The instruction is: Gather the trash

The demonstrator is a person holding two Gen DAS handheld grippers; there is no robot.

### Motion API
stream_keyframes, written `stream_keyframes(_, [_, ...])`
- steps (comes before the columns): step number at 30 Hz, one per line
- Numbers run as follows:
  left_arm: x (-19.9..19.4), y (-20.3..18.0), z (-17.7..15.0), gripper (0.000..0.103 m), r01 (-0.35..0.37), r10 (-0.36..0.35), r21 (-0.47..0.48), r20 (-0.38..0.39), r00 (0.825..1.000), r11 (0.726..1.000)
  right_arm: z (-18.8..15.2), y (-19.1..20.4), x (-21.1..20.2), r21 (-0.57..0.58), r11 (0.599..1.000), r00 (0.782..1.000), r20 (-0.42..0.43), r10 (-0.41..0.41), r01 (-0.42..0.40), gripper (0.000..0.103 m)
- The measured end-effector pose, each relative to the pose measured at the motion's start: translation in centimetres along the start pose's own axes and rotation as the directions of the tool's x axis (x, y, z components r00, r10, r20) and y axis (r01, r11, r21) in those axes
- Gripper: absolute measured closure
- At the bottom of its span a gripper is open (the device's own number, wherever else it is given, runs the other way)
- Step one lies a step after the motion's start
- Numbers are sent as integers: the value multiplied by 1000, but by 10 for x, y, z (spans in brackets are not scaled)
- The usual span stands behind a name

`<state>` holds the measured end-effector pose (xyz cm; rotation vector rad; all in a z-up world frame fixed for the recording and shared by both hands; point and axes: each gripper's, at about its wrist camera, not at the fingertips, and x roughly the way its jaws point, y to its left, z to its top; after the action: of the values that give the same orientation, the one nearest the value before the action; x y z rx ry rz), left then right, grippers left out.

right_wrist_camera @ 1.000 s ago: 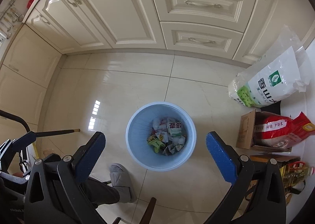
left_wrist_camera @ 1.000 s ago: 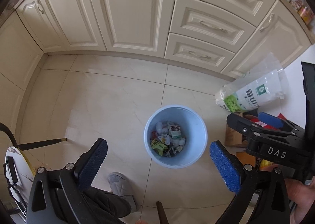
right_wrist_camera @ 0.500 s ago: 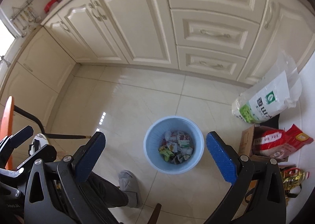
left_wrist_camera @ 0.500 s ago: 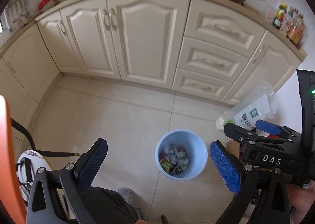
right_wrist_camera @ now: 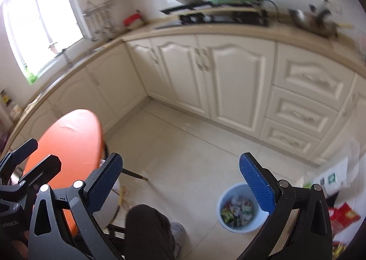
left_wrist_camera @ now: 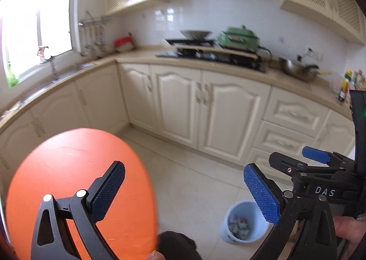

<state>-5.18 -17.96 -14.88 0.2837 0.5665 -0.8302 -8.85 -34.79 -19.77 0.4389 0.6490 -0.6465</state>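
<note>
at the far left of the left wrist view a round orange tabletop [left_wrist_camera: 77, 182] fills the lower left of the frame, bare as far as it shows. the left gripper [left_wrist_camera: 183, 189] hangs over its right edge with jaws wide apart and nothing between the blue pads. moving right, pale floor tiles run up to cream cabinets [left_wrist_camera: 205, 109], with a stove and a green pot [left_wrist_camera: 238, 36] blurred along the top. at lower right of centre, partly behind the right pad, stands the light blue trash bin [left_wrist_camera: 242, 225] on the floor, with crumpled wrappers [left_wrist_camera: 238, 225] inside. at the right edge the right gripper's body is visible.

in the right wrist view the same order holds: orange tabletop at left, a dark trouser leg [right_wrist_camera: 146, 228] at lower centre, and the right gripper [right_wrist_camera: 180, 184] with jaws also spread wide and empty. the bin sits low and right of centre, just left of the right pad, its wrappers plainly visible. bags of goods crowd the lower right corner.

judging by this, both tools are empty and raised away from the bin, so the step in hand looks like searching for another piece of trash. none is visible on the tabletop or floor here. the next move calls for turning toward wherever litter lies, then lowering open jaws around it.
</note>
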Motion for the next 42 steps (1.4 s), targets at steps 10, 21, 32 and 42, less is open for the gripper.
stream_keyframes(10, [-153, 41, -48, 1, -266, 286, -151, 127, 950, 952, 23, 143, -45, -228, 958, 974, 106, 202, -174, 0])
stream_keyframes(21, [-253, 36, -111, 1, -478, 521, -301, 80, 850, 825, -9, 261, -68, -399, 865, 930, 70, 360, -305, 0])
stream_keyframes(32, [-291, 24, -126, 1, -534, 597, -391, 50, 801, 749, -36, 306, -89, -455, 825, 905, 88, 416, -334, 0])
stream_keyframes(42, [-307, 26, -128, 1, -536, 610, -396, 80, 788, 745, -35, 309, -97, -463, 824, 902, 109, 418, -326, 0])
